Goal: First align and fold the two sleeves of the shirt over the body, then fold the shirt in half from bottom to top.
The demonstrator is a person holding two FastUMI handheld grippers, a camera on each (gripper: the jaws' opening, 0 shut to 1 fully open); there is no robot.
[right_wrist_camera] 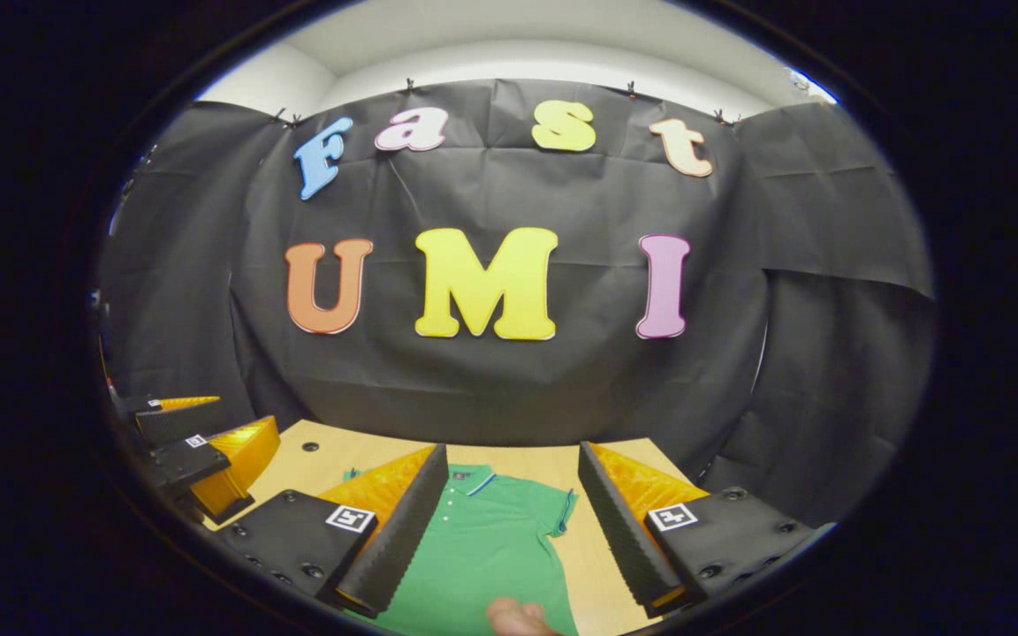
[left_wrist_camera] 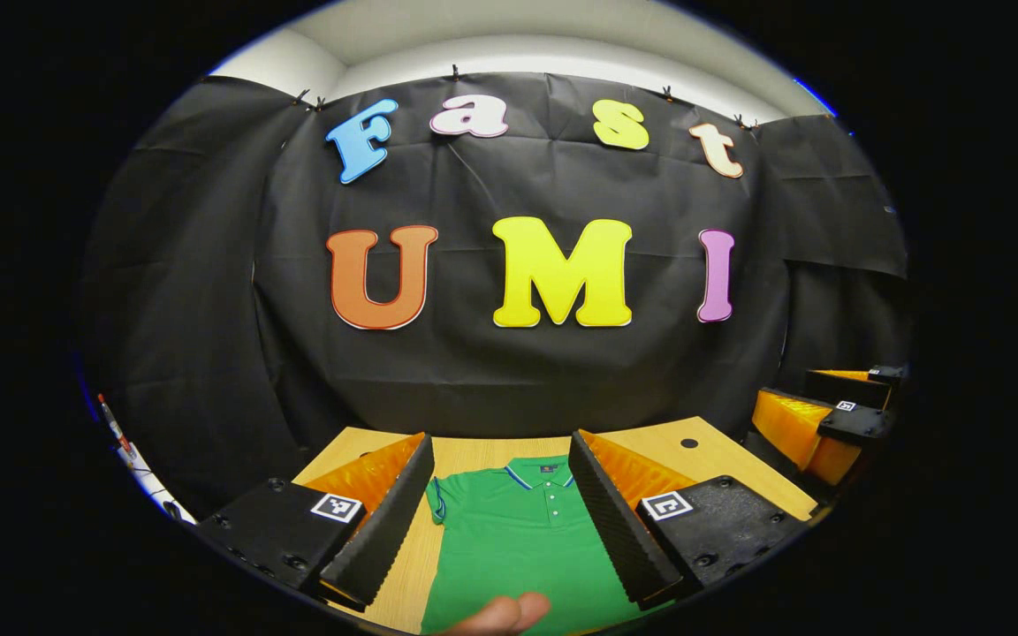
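While you hold both tools level above the near edge of the table, each one has its fingers spread wide with nothing between them. In the left gripper view, your left gripper frames the collar and chest of the green shirt, and a fingertip shows at the bottom, over the cloth. In the right gripper view, your right gripper frames that shirt too, with another fingertip at the bottom edge.

The shirt lies flat and face up on the wooden tabletop, collar toward the far edge and body running toward the near edge. One short sleeve spreads out flat toward the table's left side, and the other sleeve toward its right side; neither is folded over the body. Its buttoned placket runs down from the collar. The black cloth wall hangs just behind the far edge of the table.
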